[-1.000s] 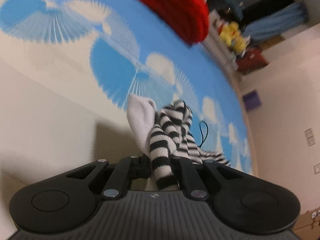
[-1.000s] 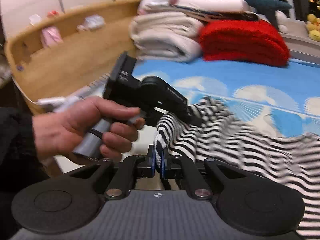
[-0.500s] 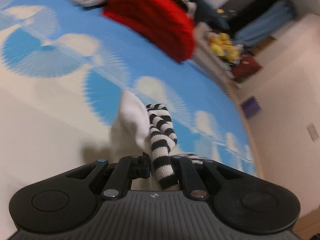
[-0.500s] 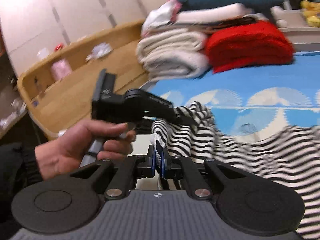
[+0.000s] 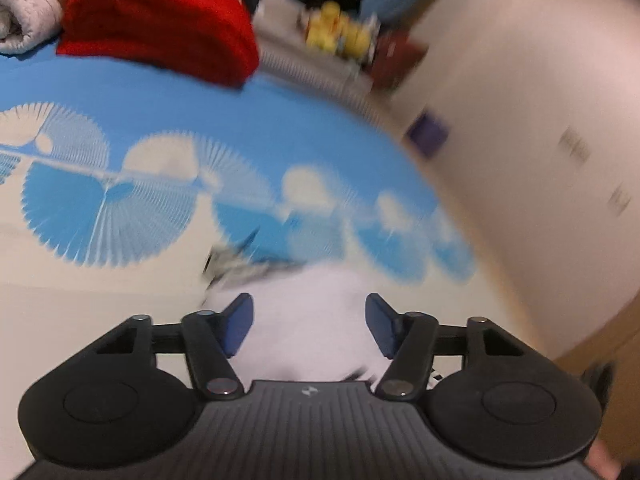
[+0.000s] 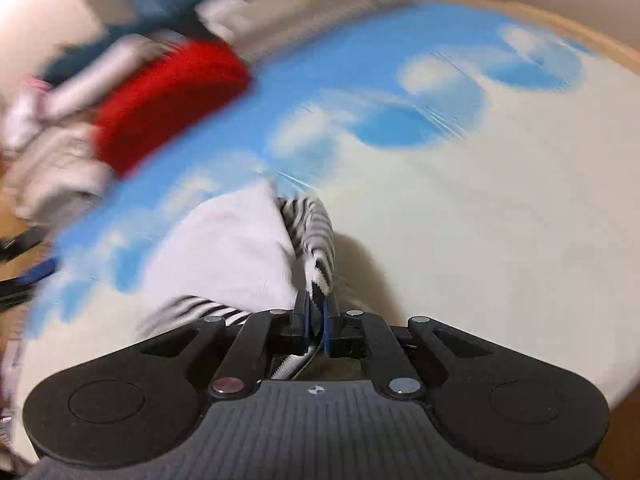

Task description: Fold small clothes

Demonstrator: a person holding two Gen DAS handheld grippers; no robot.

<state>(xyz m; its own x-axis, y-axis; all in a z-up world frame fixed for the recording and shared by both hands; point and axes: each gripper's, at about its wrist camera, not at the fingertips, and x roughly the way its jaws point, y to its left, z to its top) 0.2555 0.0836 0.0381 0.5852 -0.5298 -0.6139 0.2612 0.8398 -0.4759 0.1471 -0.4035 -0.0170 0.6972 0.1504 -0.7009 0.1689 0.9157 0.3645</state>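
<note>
Garment point(image 6: 240, 248), one only, striped with a white inside, lies on the blue patterned sheet point(image 6: 500, 208). Right gripper point(image 6: 315, 312) pinches its striped edge, probably to carry the fold across. Left gripper point(image 5: 308, 320), jaws just opened wide, holds nothing and hangs over the white cloth. One red blanket point(image 5: 160, 20) sits behind.

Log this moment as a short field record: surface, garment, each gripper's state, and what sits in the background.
surface: bed sheet, blue and white print
garment: striped garment, black and white, white inside showing, lying partly on the sheet
left gripper: jaws have just been opening, nothing pinched, white cloth below
right gripper: shut on a striped edge of the garment
background: red knit folded at the sheet's far end, pale blankets beside it
image quality: heavy blur
</note>
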